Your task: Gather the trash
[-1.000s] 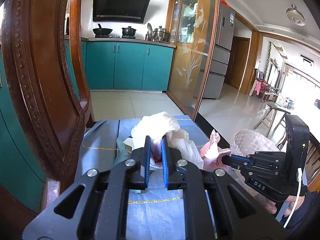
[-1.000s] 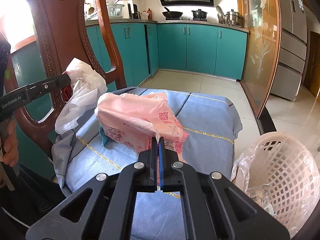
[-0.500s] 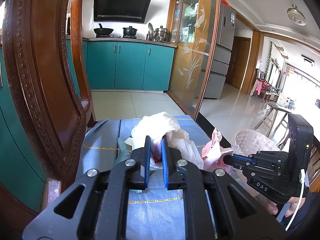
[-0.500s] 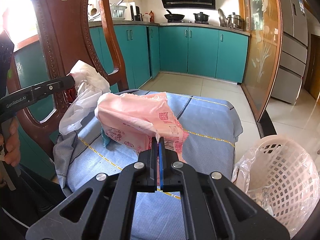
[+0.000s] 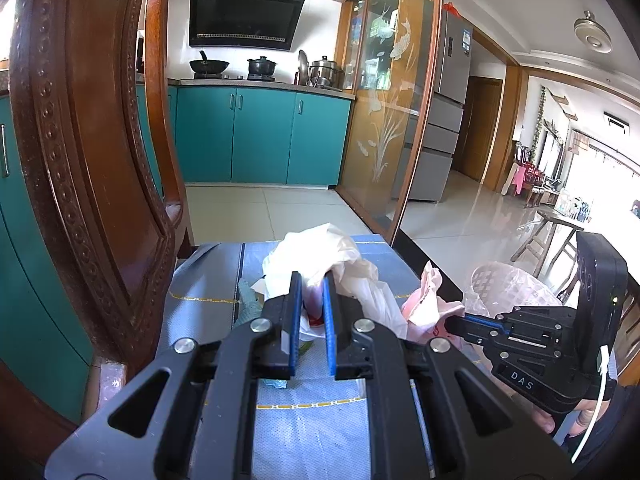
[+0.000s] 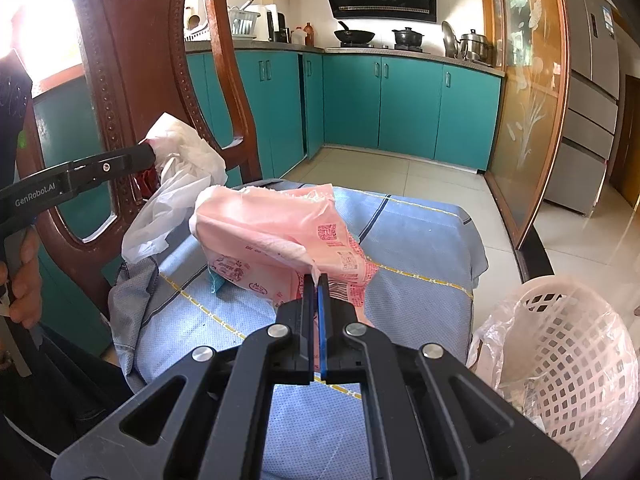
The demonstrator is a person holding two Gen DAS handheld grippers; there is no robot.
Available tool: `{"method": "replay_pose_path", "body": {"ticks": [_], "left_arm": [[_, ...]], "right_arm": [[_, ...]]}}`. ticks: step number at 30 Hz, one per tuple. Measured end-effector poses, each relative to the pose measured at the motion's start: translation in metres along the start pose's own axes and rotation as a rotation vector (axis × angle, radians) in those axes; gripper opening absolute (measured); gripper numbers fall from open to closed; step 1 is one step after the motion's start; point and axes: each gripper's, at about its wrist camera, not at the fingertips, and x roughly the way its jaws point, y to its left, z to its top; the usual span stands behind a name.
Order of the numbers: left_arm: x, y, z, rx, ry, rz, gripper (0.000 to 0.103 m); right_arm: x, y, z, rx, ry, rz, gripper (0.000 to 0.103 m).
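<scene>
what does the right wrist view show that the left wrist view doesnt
Only the right wrist view: the pink bag's printed face, the teal scrap under it, the dish rack on the counter.

Only the left wrist view: the living room with the wooden stool, the ceiling lamp.

Both: the white bag in the left gripper, the right gripper pinching the pink bag, the lined basket, the blue cloth.

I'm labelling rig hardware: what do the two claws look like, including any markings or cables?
Both are matte black with silver pivot bolts and blue pads. The left claw reads "GenRobot.AI" along its side. The right claw reads "DAS", with a green indicator light and a white cable on its body.
</scene>
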Motion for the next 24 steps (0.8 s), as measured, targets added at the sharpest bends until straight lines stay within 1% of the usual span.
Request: {"method": "replay_pose_path", "body": {"ticks": [5, 10, 14, 21, 24], "left_arm": [[-0.002, -0.001, 0.0, 0.0, -0.006, 0.003, 0.011], [-0.003, -0.002, 0.003, -0.009, -0.024, -0.009, 0.011], [0.001, -0.006, 0.003, -0.004, -0.012, -0.024, 0.011], [0.006, -0.013, 0.002, 0.011, -0.006, -0.035, 0.011], [0.008, -0.013, 0.002, 0.01, 0.001, -0.035, 0.011]], "right_arm": [[-0.003, -0.001, 0.002, 0.01, -0.014, -0.008, 0.002], [-0.017, -0.009, 0.005, 0.036, -0.075, -0.038, 0.002], [-0.026, -0.02, 0.005, 0.068, -0.117, -0.067, 0.002], [-0.027, -0.025, 0.003, 0.08, -0.115, -0.076, 0.002], [-0.031, -0.026, 0.003, 0.089, -0.129, -0.09, 0.002]]}}
